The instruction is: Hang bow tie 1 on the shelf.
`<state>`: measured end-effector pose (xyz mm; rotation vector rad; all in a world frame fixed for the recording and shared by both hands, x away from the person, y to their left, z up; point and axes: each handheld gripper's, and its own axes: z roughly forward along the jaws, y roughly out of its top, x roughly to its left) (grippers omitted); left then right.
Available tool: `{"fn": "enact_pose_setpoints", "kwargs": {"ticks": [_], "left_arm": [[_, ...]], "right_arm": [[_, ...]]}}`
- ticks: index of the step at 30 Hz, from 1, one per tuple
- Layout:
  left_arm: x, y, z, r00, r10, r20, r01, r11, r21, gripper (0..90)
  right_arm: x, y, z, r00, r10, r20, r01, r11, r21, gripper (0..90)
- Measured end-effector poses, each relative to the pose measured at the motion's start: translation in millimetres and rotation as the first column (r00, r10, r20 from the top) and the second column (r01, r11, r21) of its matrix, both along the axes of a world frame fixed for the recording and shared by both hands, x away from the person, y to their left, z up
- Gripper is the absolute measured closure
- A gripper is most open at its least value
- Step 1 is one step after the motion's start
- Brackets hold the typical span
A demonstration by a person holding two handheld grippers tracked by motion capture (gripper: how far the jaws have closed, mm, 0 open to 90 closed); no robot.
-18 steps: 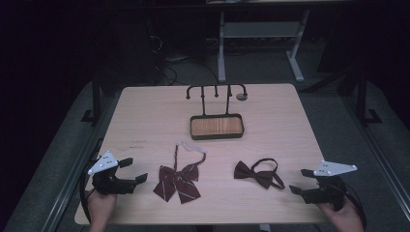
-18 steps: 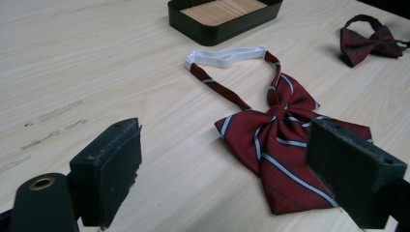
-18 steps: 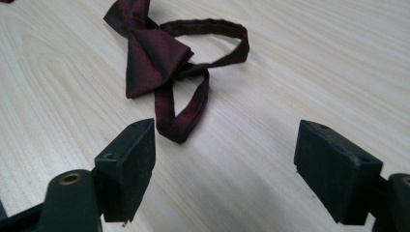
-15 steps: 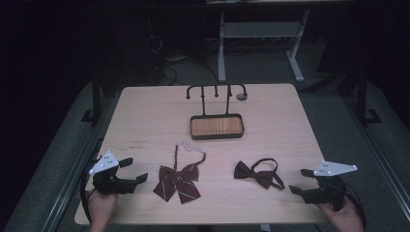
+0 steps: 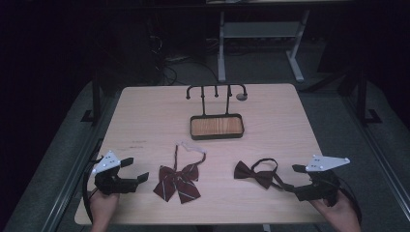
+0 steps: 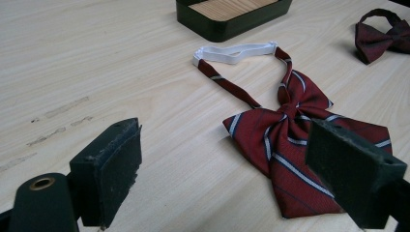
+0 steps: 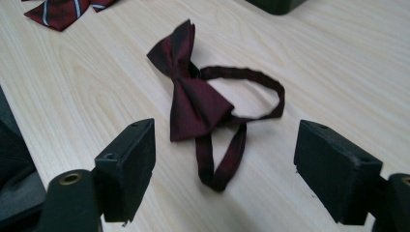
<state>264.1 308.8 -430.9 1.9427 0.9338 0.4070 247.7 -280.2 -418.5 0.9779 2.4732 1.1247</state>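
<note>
A striped maroon bow tie [image 5: 177,180] [image 6: 292,140] with a white neck band [image 6: 235,51] lies flat on the wooden table [image 5: 145,116], left of centre near the front. A plain dark maroon bow tie [image 5: 256,173] [image 7: 193,99] with a looped dark strap [image 7: 251,92] lies to its right. My left gripper [image 5: 134,170] [image 6: 232,179] rests at the front left, open, its jaws pointing at the striped tie. My right gripper [image 5: 293,178] [image 7: 225,174] rests at the front right, open, with the end of the plain tie's strap lying between its jaws, untouched.
A black stand [image 5: 216,91] with several hooks rises from a black tray with a wooden floor [image 5: 216,126] at the table's middle back. A small round object [image 5: 241,96] sits beside the stand. Table frames and cables stand on the dark floor beyond.
</note>
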Motion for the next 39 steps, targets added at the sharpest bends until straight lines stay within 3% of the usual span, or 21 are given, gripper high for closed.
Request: {"fn": "enact_pose_setpoints", "kwargs": {"ticks": [3,7,11,22,28,39], "left_arm": [[-0.4,-1.1,0.3,1.0,-0.007,0.0,0.007,0.9998,0.019,12.8],[-3.9,0.5,4.8,0.9996,-0.002,0.028,0.002,0.9999,0.012,12.8],[-3.8,2.8,4.6,0.9996,0.01,0.027,-0.01,0.9999,0.009,12.8],[-4.2,2.9,5.2,0.9993,0.016,0.033,-0.017,0.9997,0.018,12.8],[-3.5,3.1,4.1,0.9995,0.017,0.028,-0.017,0.9995,0.025,12.8],[-3.3,-0.1,4.0,0.9995,0.013,0.028,-0.014,0.9996,0.027,12.8]], "right_arm": [[5.9,10.7,8.7,0.9998,0.02,-0.001,-0.02,0.9994,-0.028,23.7],[19.2,28.2,19.7,0.9985,0.053,-0.018,-0.054,0.9954,-0.079,26.5],[26.1,37.6,22.4,0.9965,0.08,-0.023,-0.082,0.9917,-0.099,29.6],[59.4,36.5,12.1,0.9939,-0.013,-0.11,-0.002,0.9916,-0.129,39.7],[76.6,25.7,-0.9,0.9823,-0.085,-0.167,0.06,0.9871,-0.148,47.1],[86.5,27.3,-9.0,0.9684,-0.136,-0.209,0.099,0.979,-0.179,58.0]]}}
